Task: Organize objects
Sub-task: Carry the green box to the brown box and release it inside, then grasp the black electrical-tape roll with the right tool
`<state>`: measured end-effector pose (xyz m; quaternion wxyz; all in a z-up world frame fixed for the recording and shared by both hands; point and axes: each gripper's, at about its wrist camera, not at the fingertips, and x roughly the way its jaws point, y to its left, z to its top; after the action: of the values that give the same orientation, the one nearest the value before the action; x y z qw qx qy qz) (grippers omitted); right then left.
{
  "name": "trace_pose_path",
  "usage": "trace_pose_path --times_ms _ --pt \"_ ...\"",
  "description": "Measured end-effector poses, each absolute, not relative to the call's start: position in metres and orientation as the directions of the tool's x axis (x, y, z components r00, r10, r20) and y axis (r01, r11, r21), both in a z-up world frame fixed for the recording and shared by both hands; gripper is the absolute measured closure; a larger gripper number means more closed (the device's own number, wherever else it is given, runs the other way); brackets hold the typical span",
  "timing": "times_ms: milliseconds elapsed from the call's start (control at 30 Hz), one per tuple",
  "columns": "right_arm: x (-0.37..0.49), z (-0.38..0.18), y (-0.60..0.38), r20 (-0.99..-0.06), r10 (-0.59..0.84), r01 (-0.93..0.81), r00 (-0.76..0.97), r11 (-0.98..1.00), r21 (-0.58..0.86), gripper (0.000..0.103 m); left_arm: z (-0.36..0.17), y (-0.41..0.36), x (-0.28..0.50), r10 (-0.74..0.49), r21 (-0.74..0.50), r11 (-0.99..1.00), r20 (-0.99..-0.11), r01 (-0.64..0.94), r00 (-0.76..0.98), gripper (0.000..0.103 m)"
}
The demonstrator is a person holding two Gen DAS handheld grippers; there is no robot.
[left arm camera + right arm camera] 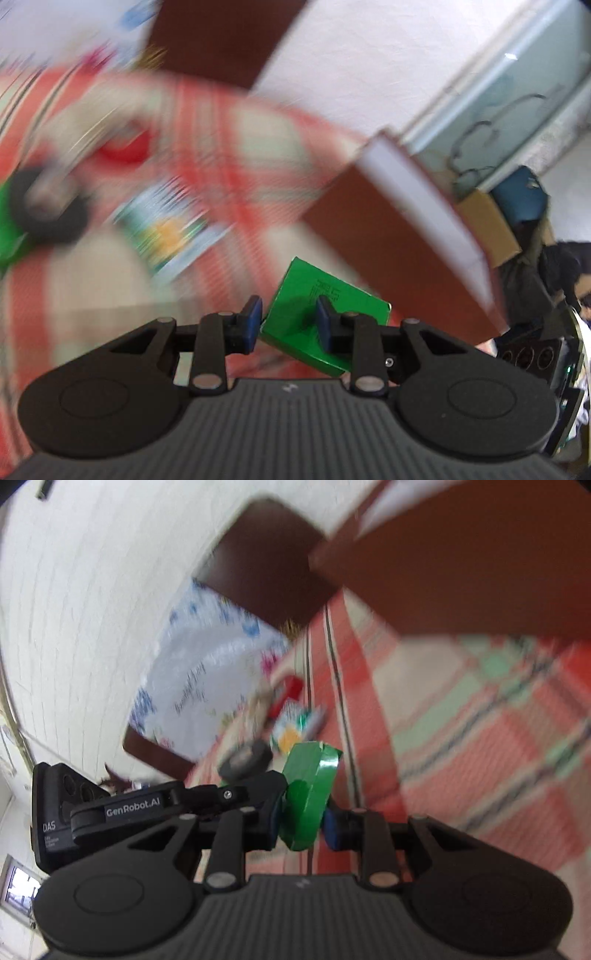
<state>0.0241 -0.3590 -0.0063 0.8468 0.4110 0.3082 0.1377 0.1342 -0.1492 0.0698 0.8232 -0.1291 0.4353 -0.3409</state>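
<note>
Both views are motion-blurred. My left gripper (288, 319) is shut on a green box (325, 314) that tilts between its blue pads, held above a red and cream checked cloth (229, 155). My right gripper (303, 819) is shut on the same green box (310, 794), seen edge-on, and the left gripper's body (166, 805) lies right beside it on the left. A colourful packet (170, 229) and a red object (125, 151) lie on the cloth further off; the packet also shows in the right wrist view (295, 727).
A brown book with white page edges (406, 229) stands tilted at the right, close to the box. A dark brown board (266, 561) and a white printed bag (207, 686) are at the cloth's far end. A cardboard box (487, 225) and a person (576, 288) are at far right.
</note>
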Motion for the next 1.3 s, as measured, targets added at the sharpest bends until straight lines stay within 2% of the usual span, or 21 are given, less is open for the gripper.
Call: trace_pose_path --times_ms 133,233,267,300,467,500,567,600,633,667,800,967,1167,1300 --pt "0.02 0.037 -0.405 -0.317 0.372 -0.014 0.872 0.666 0.745 0.08 0.104 -0.211 0.148 -0.735 -0.493 0.667 -0.558 0.558 0.385 0.069" --pt "0.022 0.056 -0.44 -0.29 0.279 0.013 0.915 0.7 0.714 0.081 0.108 -0.256 0.16 -0.757 -0.483 0.637 -0.539 0.601 0.37 0.069" --pt "0.023 0.059 -0.45 -0.288 0.256 0.027 0.923 0.703 0.711 0.085 0.105 -0.269 0.164 -0.765 -0.486 0.626 -0.533 0.61 0.361 0.07" --pt "0.024 0.06 -0.459 -0.285 0.238 0.037 0.929 0.706 0.708 0.079 0.102 -0.28 0.165 -0.769 -0.483 0.619 -0.534 0.62 0.351 0.07" --pt "0.032 0.053 -0.491 -0.369 0.143 0.142 0.918 0.75 0.646 0.078 0.086 -0.314 0.163 -0.755 -0.466 0.615 -0.582 0.636 0.303 0.07" --pt "0.034 0.051 -0.494 -0.389 0.131 0.163 0.912 0.754 0.636 0.076 0.086 -0.316 0.161 -0.742 -0.446 0.629 -0.589 0.637 0.32 0.07" --pt "0.032 0.049 -0.501 -0.403 0.118 0.167 0.908 0.779 0.604 0.064 0.086 -0.318 0.155 -0.722 -0.399 0.649 -0.593 0.648 0.357 0.069" --pt "0.032 0.051 -0.497 -0.408 0.073 0.192 0.91 0.799 0.57 0.048 0.088 -0.319 0.156 -0.72 -0.393 0.65 -0.593 0.651 0.361 0.069" --pt "0.03 0.055 -0.491 -0.418 0.005 0.234 0.908 0.823 0.518 0.039 0.088 -0.318 0.156 -0.722 -0.394 0.645 -0.596 0.655 0.352 0.069" --pt "0.028 0.057 -0.487 -0.421 -0.052 0.267 0.905 0.842 0.469 0.038 0.089 -0.316 0.156 -0.725 -0.4 0.64 -0.597 0.657 0.343 0.069" --pt "0.015 0.06 -0.485 -0.386 -0.141 0.31 0.912 0.853 0.42 0.036 0.098 -0.307 0.152 -0.722 -0.389 0.647 -0.59 0.655 0.363 0.069" --pt "-0.003 0.069 -0.466 -0.313 -0.192 0.305 0.93 0.878 0.368 0.036 0.113 -0.278 0.123 -0.725 -0.317 0.651 -0.529 0.689 0.441 0.069" --pt "-0.031 0.081 -0.412 -0.155 -0.153 0.187 0.976 0.954 0.236 0.036 0.093 -0.205 0.098 -0.661 -0.258 0.717 -0.545 0.648 0.515 0.069" --pt "-0.026 0.076 -0.367 -0.177 -0.038 0.067 0.983 0.985 0.161 0.036 0.063 -0.146 0.093 -0.566 -0.226 0.794 -0.614 0.564 0.55 0.069"
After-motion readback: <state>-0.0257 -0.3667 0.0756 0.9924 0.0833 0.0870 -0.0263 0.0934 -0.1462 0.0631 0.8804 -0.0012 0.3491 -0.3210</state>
